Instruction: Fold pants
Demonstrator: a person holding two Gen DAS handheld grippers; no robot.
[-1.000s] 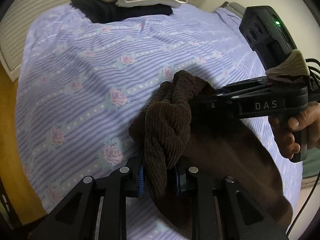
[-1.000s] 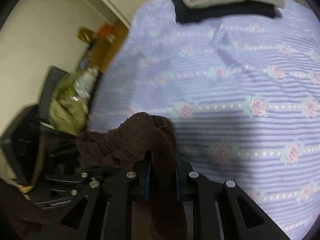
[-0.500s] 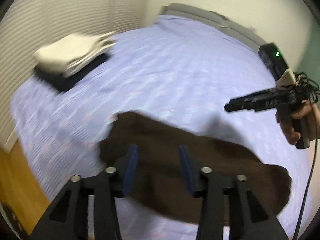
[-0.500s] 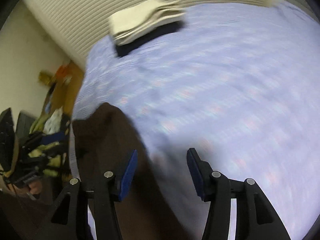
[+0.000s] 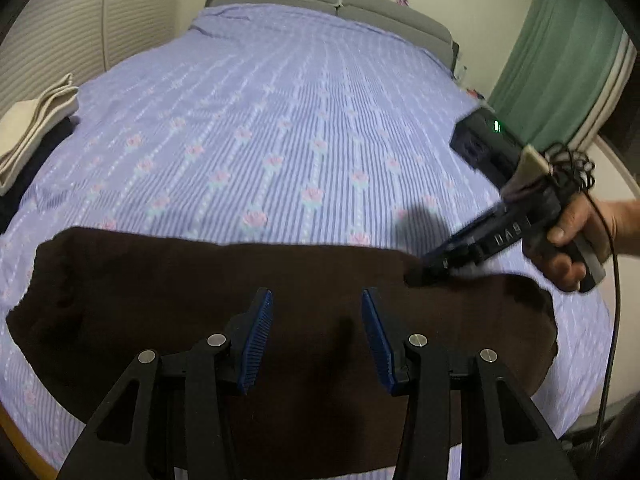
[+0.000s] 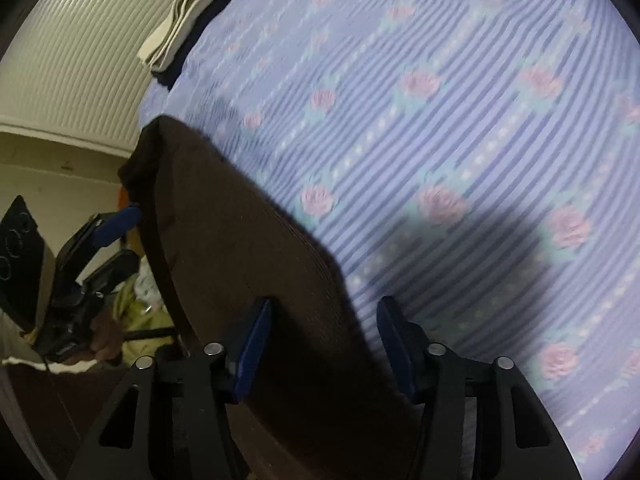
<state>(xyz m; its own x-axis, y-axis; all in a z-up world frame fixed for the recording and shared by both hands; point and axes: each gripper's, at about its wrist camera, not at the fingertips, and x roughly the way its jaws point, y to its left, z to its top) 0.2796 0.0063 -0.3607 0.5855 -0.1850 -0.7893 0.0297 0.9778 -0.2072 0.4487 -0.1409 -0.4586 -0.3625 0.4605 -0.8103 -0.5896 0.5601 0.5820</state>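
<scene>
The dark brown pants [image 5: 224, 292] lie flat as a folded band across the near end of the bed; they also show in the right wrist view [image 6: 248, 264]. My left gripper [image 5: 316, 328] is open and empty, held above the middle of the pants. My right gripper [image 6: 324, 340] is open and empty over the pants' far edge; in the left wrist view it [image 5: 420, 276] reaches in from the right with its tips at that edge.
The bed has a lilac striped sheet with pink roses [image 5: 280, 120] and a grey headboard [image 5: 332, 0]. A stack of folded cream and dark clothes [image 5: 32, 128] sits at the bed's left edge, and shows in the right wrist view [image 6: 180, 16]. A green curtain [image 5: 560, 60] hangs at right.
Both grippers were shut on bunched brown fabric a second ago. They have let go, opened and pulled back, and the pants now lie flat on the bed.
</scene>
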